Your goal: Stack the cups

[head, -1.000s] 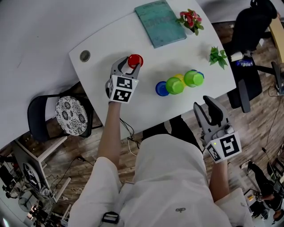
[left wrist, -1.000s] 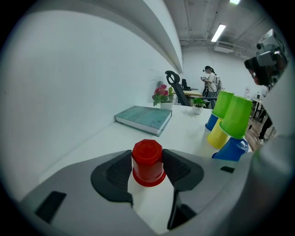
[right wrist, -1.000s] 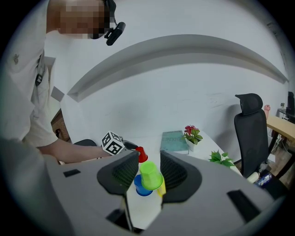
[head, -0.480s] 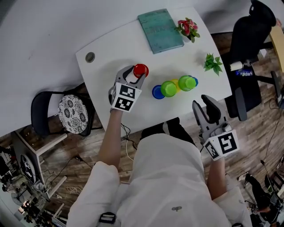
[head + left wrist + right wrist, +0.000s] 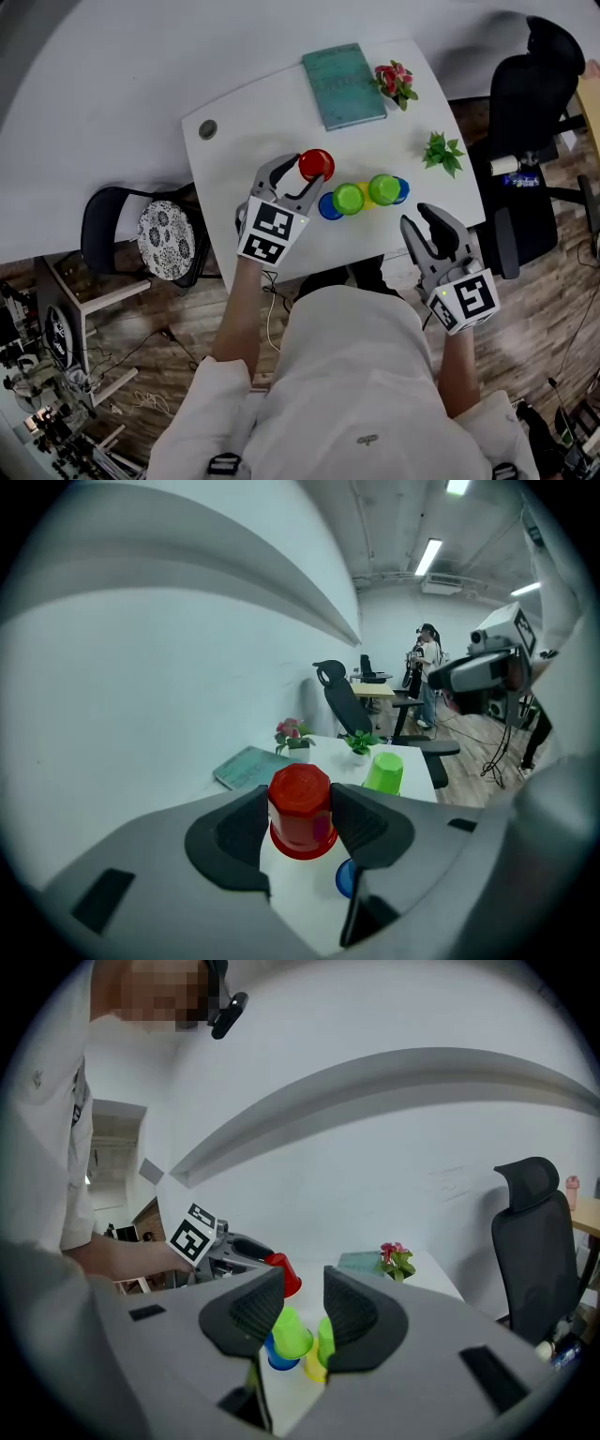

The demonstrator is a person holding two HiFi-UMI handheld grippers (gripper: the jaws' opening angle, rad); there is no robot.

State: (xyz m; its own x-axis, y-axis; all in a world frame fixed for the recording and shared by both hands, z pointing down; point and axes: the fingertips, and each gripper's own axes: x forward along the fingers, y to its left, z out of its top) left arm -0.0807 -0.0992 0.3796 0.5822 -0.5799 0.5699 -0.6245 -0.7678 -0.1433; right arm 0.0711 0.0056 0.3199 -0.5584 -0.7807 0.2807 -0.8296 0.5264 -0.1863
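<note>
Illegible teal book point(image 5: 344, 86) beyond red cup point(image 5: 316, 164)

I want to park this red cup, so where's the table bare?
Bare table lies between the grommet hole and the book, and between the book and the row of cups. That row crowds the near edge.

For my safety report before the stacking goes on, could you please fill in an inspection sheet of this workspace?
Surface: white table, round cable hole.
Job's things: red cup upside down in the left hand-held gripper; blue, green and yellow cups clustered on the table.
Clutter: teal book, pink flower pot, small green plant.
Grippers: left shut on the red cup; right hand-held gripper open, empty, jaws have just been closing slightly.
Cables: thin cable below the table edge.
Surroundings: cushioned chair, black office chair.
</note>
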